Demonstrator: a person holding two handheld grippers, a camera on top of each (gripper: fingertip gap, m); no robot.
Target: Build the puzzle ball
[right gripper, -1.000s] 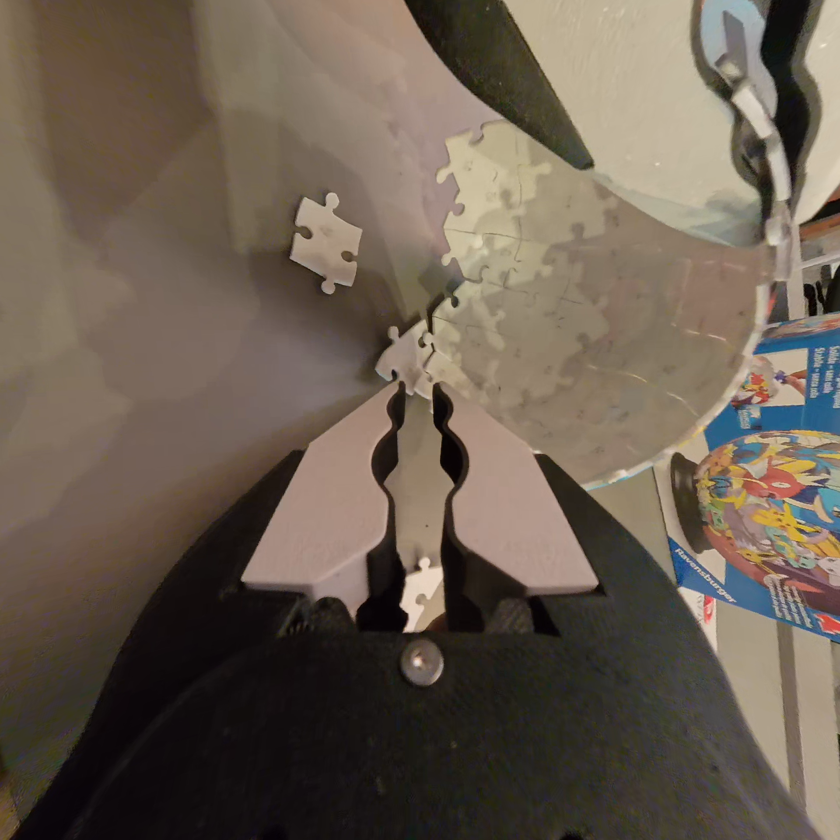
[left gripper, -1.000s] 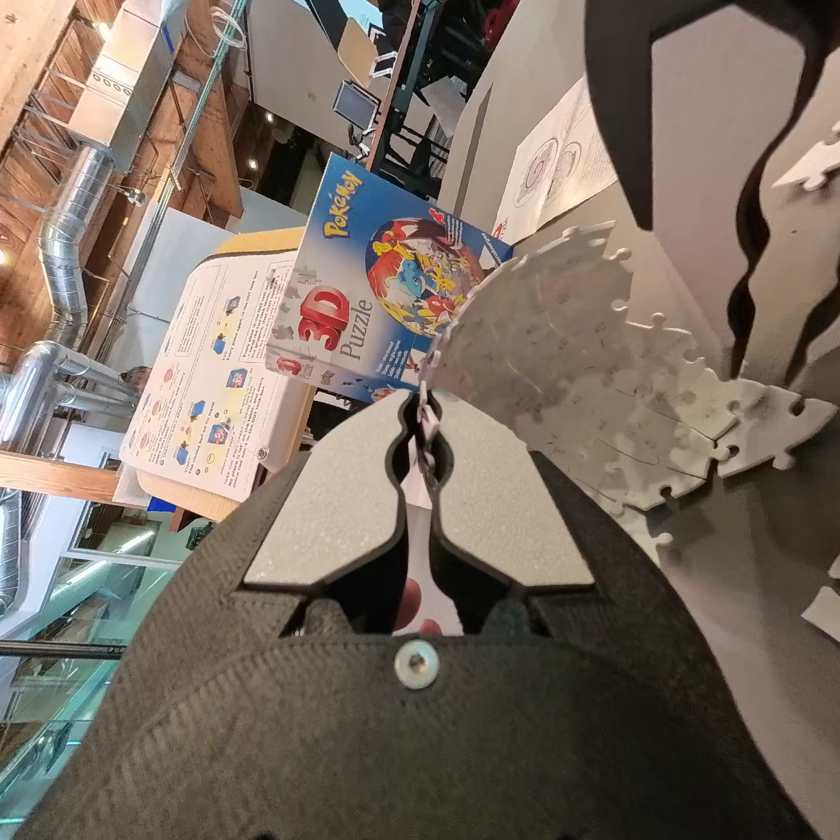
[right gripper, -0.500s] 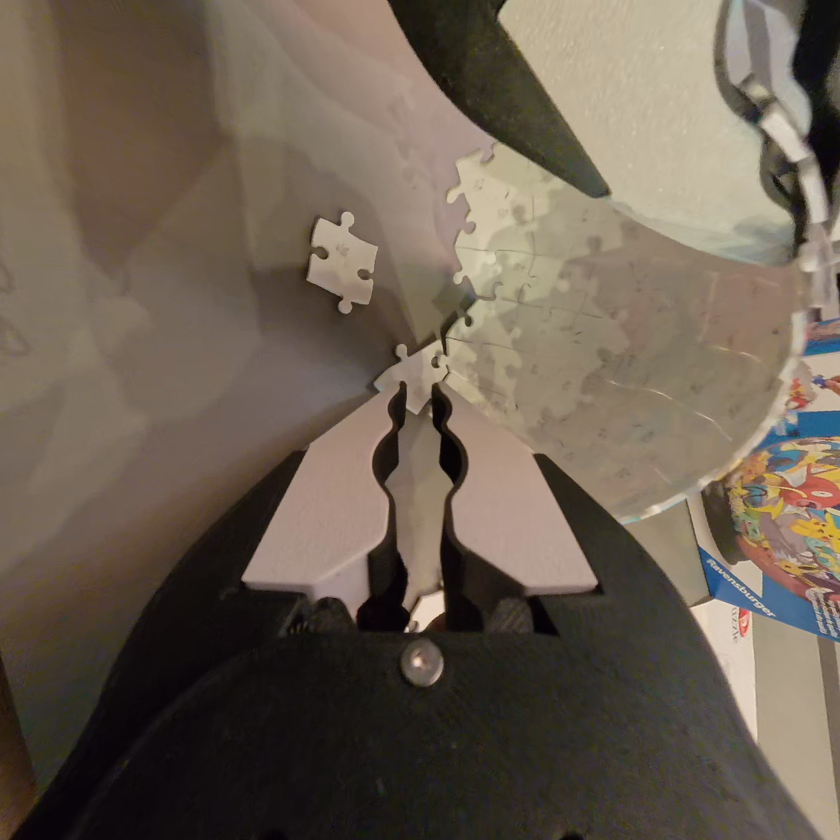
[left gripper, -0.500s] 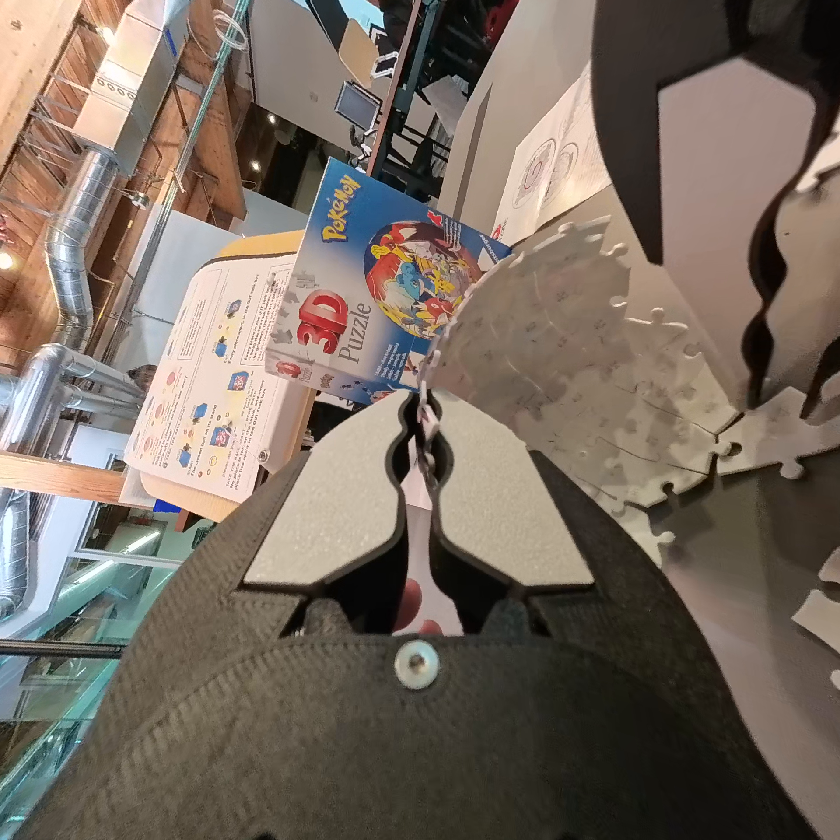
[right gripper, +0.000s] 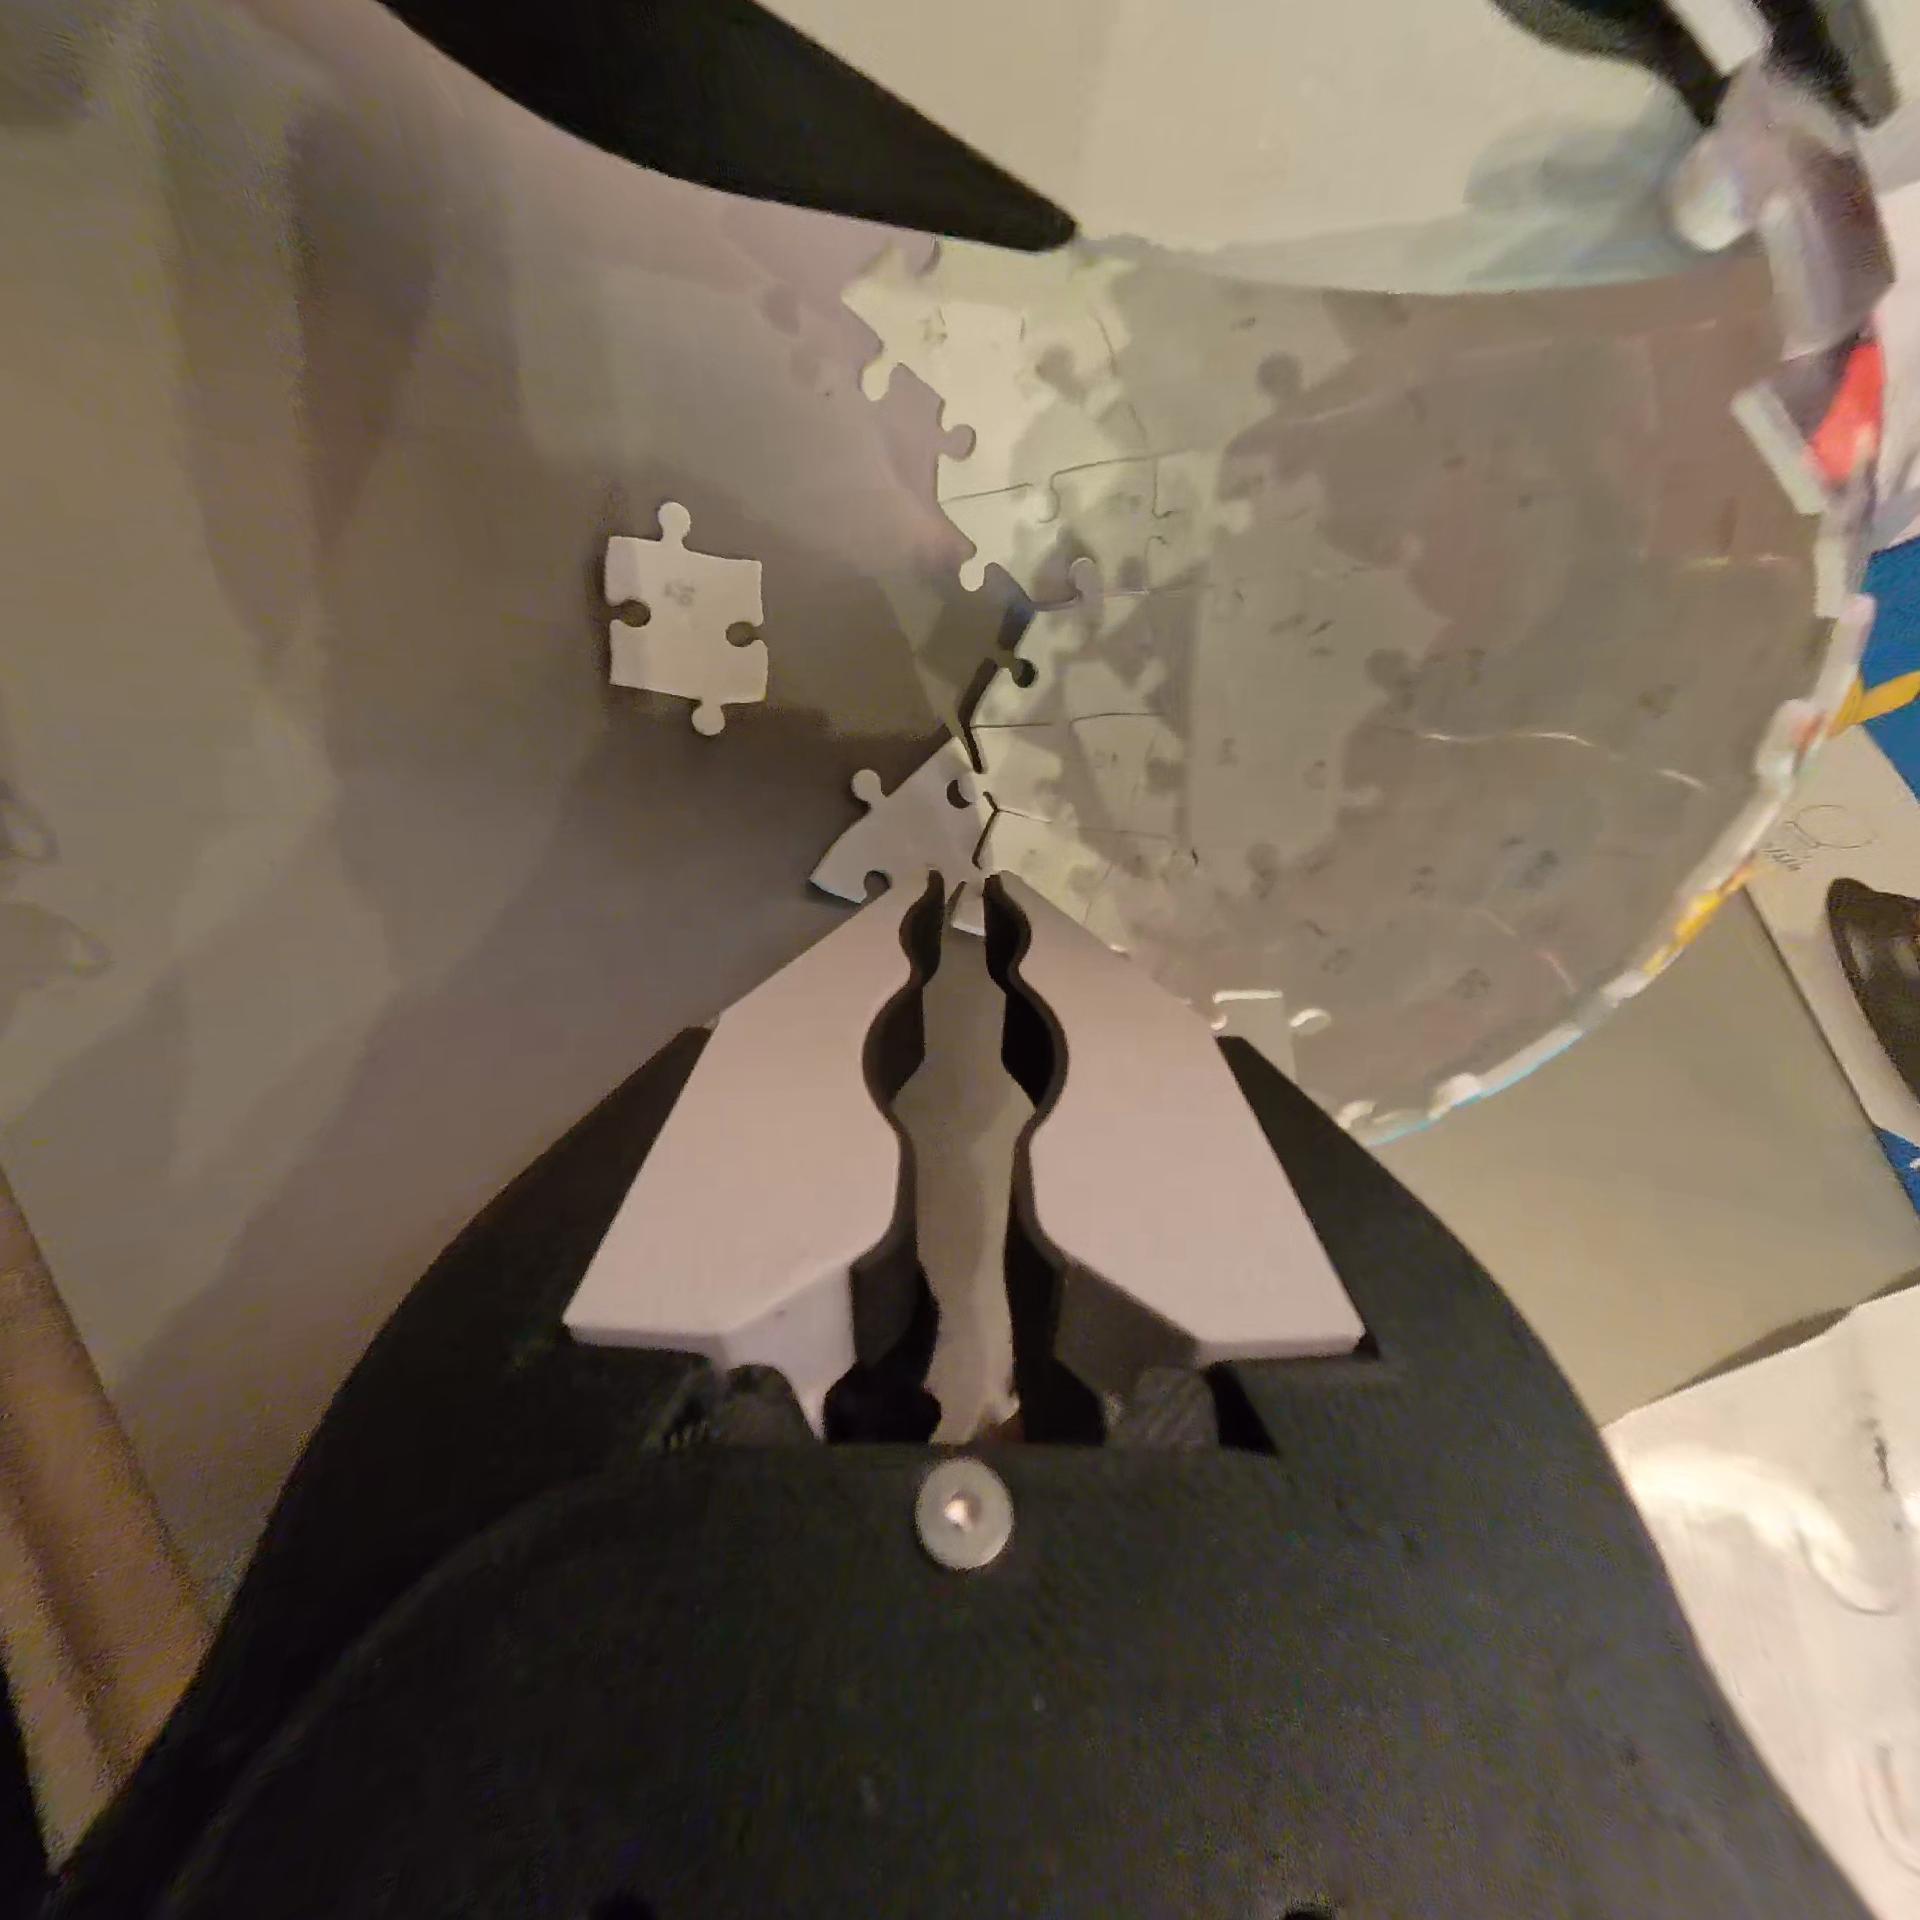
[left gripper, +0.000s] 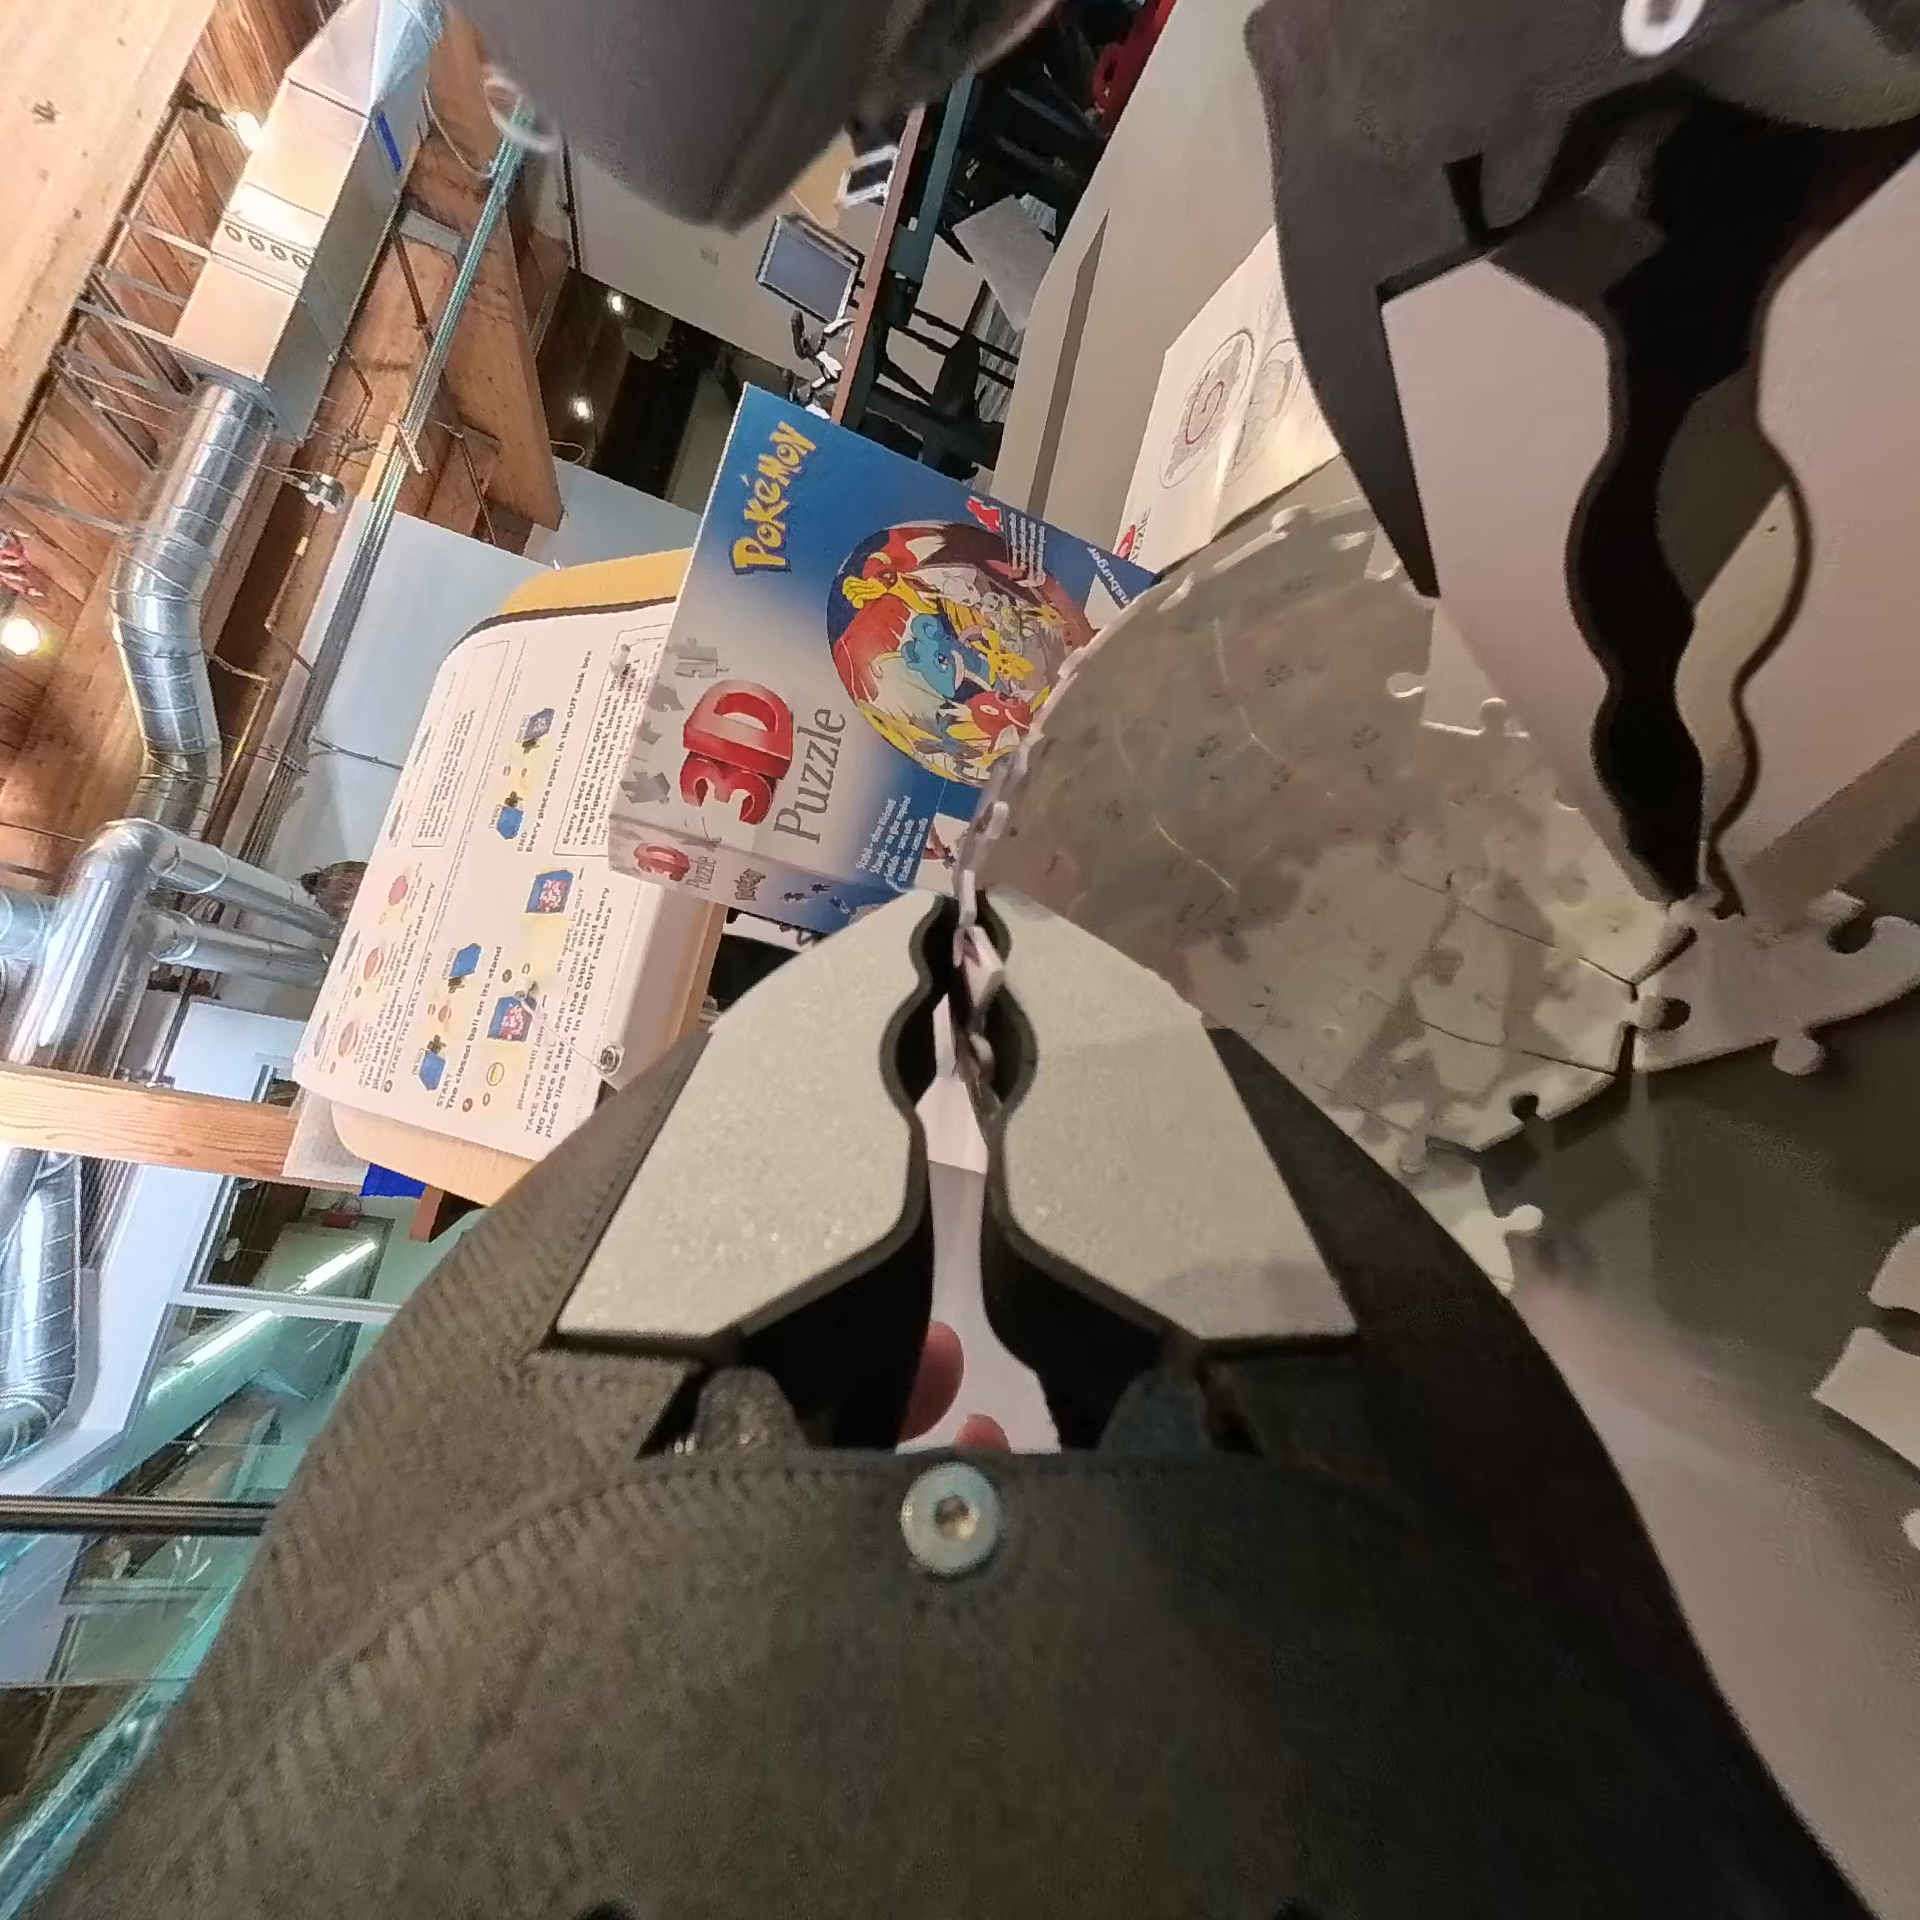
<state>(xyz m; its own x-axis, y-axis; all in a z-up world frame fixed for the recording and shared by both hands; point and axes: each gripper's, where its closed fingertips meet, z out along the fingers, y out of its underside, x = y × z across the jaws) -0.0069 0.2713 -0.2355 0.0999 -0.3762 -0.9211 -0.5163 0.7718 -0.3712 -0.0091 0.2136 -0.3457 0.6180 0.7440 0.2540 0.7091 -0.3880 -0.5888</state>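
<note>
My left gripper (left gripper: 966, 914) is pinched tight on the rim of the half-built puzzle shell (left gripper: 1320, 862); I see the curved grey inside of it, the printed outer face turned away from both cameras. My right gripper (right gripper: 961, 883) is closed on a single grey piece (right gripper: 904, 836) at the shell's jagged edge; the piece touches the neighbouring tabs, though whether it is fully seated I cannot tell, since a dark slit shows just above it. A loose piece (right gripper: 686, 618) lies face-down on the grey table (right gripper: 312, 520), near that edge but apart from it; more loose pieces are cut off at the frame's right side in the left view. Behind the shell stands the blue puzzle box (left gripper: 831, 696), partly hidden by it; an instruction sheet (left gripper: 488, 862) sits beside the box. The top of the right view is blurred.
</note>
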